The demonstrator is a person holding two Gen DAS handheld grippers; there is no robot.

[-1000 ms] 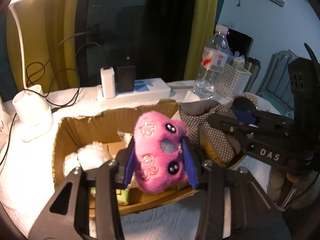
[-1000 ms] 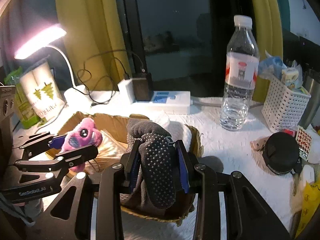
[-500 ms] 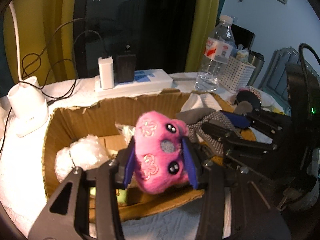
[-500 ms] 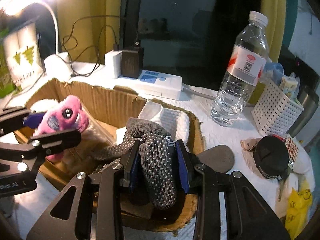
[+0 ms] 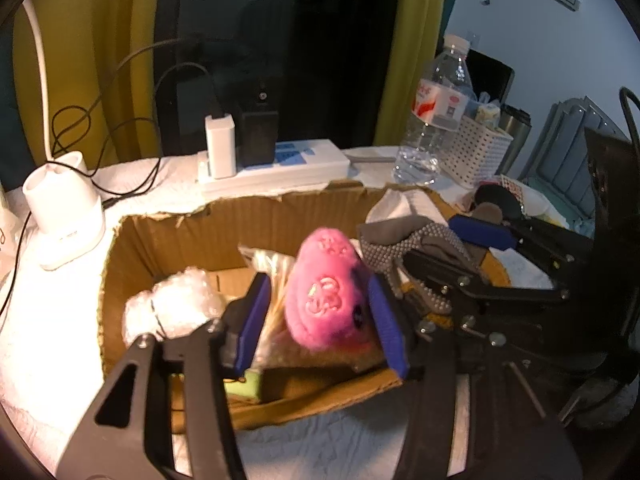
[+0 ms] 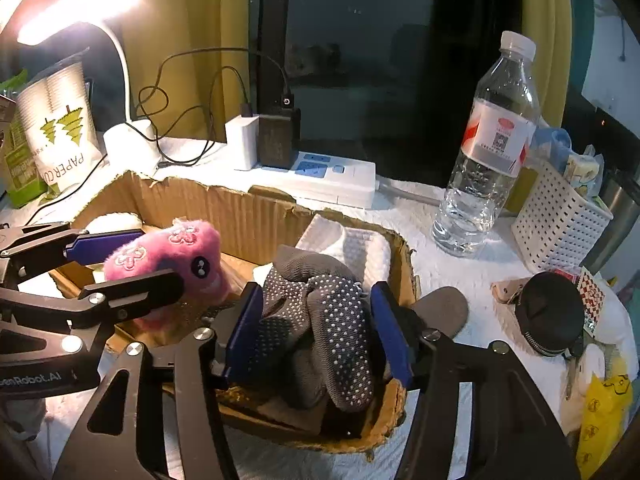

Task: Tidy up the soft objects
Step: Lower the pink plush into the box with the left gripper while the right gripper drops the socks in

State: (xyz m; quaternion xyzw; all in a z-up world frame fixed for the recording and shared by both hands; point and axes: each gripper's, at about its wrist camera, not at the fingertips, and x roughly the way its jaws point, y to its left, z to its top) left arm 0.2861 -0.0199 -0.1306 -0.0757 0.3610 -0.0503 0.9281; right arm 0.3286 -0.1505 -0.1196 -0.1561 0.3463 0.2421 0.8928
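Observation:
A pink plush toy (image 5: 326, 294) lies tipped in the torn cardboard box (image 5: 280, 210), between the blue pads of my left gripper (image 5: 318, 324). Those jaws are opening: the left pad stands clear of the plush, and the right pad only brushes it. Grey dotted socks (image 6: 320, 320) slump in the box's right end (image 6: 404, 264) between the pads of my right gripper (image 6: 316, 332), whose jaws are opening too, no longer squeezing. In the right wrist view, the left gripper (image 6: 160, 258) reaches in from the left around the plush (image 6: 168, 252).
Inside the box lie a bubble-wrap bundle (image 5: 176, 304) and a white folded cloth (image 6: 352, 244). Behind it are a power strip with chargers (image 6: 320, 176), a water bottle (image 6: 488, 152), a white basket (image 6: 556, 220) and a lamp base (image 5: 60, 216). A black pouch (image 6: 548, 312) lies to the right.
Both pairs of jaws have spread apart. The pink plush has tipped over and sunk lower into the box. The socks have slackened and settled into the box's right end.

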